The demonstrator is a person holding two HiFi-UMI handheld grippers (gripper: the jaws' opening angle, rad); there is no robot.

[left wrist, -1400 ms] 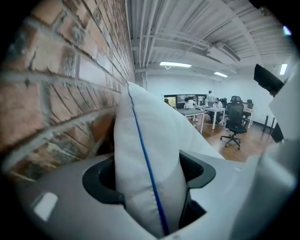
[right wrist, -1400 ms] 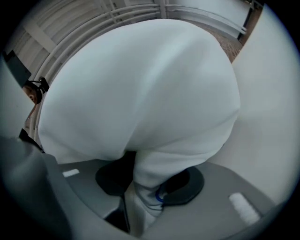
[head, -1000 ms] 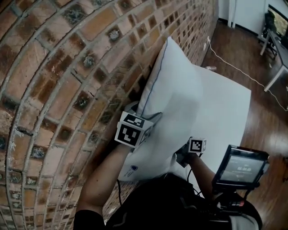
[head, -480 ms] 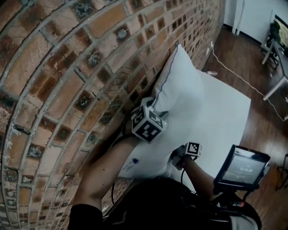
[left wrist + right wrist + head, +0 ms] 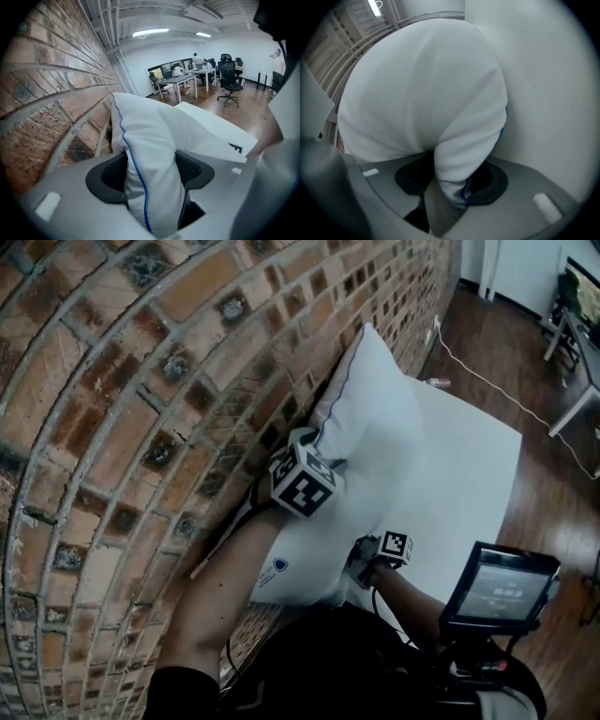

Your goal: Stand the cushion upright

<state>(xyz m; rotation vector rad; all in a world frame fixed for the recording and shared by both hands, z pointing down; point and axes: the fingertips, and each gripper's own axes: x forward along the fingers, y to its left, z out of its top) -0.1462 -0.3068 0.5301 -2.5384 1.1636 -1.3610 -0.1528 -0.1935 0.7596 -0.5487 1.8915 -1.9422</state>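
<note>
The white cushion (image 5: 375, 437) with blue piping stands on edge on a white platform (image 5: 469, 474) and leans against the brick wall (image 5: 141, 381). My left gripper (image 5: 314, 465) grips its near upper edge by the wall. In the left gripper view the piped edge (image 5: 150, 140) fills the gap between the black pads (image 5: 190, 168) of that gripper (image 5: 152, 171), whose jaws have just been opening a little. My right gripper (image 5: 361, 559) is lower, at the near bottom corner. In the right gripper view this gripper (image 5: 450, 178) is shut on that bunched corner (image 5: 459, 164).
The brick wall runs along the left, right behind the cushion. A device with a screen (image 5: 502, 592) hangs near my chest at lower right. On the wooden floor beyond the platform lie a white cable (image 5: 487, 390) and desk legs (image 5: 577, 352).
The left gripper has rolled and shifted up along the cushion's edge toward the wall. The cushion now leans closer to the bricks. The right gripper has sunk slightly with the corner.
</note>
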